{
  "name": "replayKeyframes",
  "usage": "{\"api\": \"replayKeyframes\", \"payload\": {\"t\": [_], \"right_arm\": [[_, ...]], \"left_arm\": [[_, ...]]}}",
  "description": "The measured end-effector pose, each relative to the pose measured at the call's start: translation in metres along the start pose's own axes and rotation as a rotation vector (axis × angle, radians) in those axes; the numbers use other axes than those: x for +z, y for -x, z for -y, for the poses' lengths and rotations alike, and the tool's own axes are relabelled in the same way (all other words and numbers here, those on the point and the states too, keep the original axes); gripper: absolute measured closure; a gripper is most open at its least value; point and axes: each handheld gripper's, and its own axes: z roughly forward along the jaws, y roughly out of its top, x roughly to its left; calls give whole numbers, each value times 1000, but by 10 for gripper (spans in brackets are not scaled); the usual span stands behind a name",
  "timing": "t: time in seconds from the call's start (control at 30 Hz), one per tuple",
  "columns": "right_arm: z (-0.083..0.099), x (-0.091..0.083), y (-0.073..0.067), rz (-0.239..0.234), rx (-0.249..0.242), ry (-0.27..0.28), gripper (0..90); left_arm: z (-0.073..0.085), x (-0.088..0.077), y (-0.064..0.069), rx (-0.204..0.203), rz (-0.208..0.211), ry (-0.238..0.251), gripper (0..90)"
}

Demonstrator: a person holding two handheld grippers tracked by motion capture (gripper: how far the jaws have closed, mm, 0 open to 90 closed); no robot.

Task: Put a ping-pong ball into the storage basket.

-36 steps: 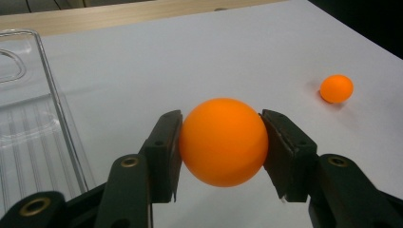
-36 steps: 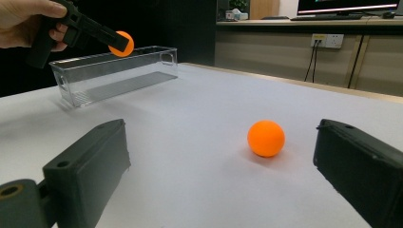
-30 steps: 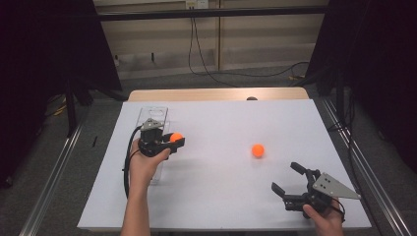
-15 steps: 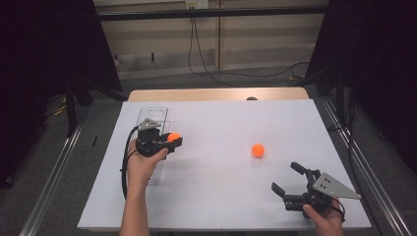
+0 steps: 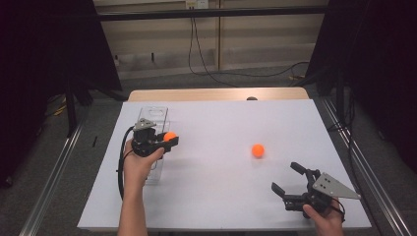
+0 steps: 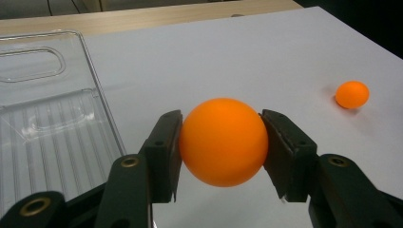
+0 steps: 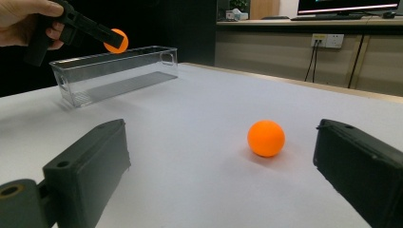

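My left gripper point(image 5: 170, 140) is shut on an orange ball point(image 6: 222, 141), its two black pads pressing the ball's sides. It holds the ball in the air by the right-hand long wall of a clear plastic bin point(image 5: 156, 114), which lies at the left of the white table and has nothing in it. A second orange ball point(image 5: 257, 150) rests on the table right of centre. My right gripper point(image 5: 284, 176) sits low near the front right corner, open, its jaws wide apart and pointing at that ball point(image 7: 266, 137), which lies a short way beyond them.
The bin point(image 7: 114, 71) is long and narrow with handle cut-outs at its ends. The white table top point(image 5: 221, 196) ends in a wooden strip point(image 5: 216, 94) at the far side. Metal rails run along both sides on the floor.
My left gripper has drifted slightly left toward the bin with the ball still in it. The right gripper and the loose ball have stayed put.
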Motion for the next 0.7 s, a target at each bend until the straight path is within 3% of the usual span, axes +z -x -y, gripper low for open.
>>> {"api": "replayKeyframes", "payload": {"t": [0.7], "right_arm": [[0, 0, 0, -2, 3, 1, 42]], "left_arm": [[2, -9, -10, -19, -33, 15, 508]]}}
